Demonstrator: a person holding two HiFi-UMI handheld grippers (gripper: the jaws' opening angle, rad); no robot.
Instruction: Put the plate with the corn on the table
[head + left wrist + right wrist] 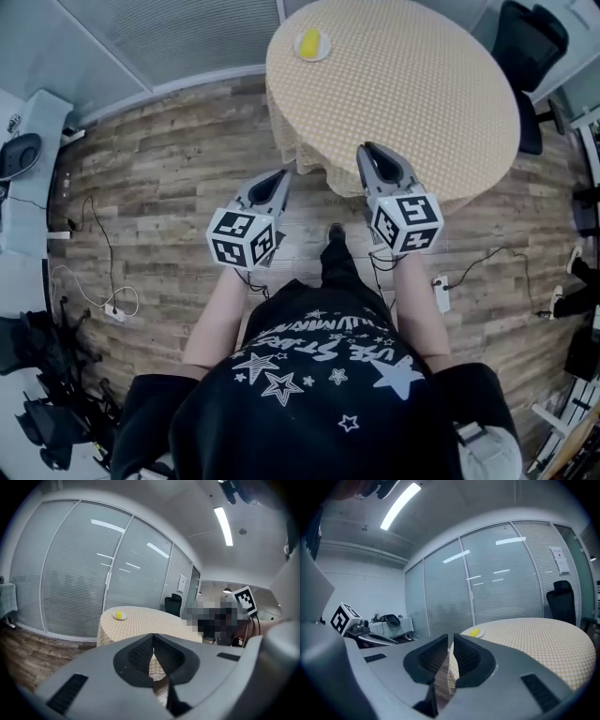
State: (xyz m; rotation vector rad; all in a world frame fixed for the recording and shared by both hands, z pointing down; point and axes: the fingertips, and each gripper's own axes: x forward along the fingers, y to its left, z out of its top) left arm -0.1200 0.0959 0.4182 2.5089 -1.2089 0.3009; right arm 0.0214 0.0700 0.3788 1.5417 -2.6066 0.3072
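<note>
Jaws of left tool [278, 178] pressed together with nothing between them, those of right tool [367, 150] closed to a thin slit and likewise empty, both held side by side above wooden floor [159, 159], tips toward near edge of round surface [422, 103] draped in checked cloth [298, 150]. Farther out, white plate [312, 45] with yellow corn [310, 41] on it, near far left rim of surface, well apart from both tools. Beyond that, black office chair [530, 42] at far right side of surface, and glass wall [70, 583] with closed blinds behind.
</note>
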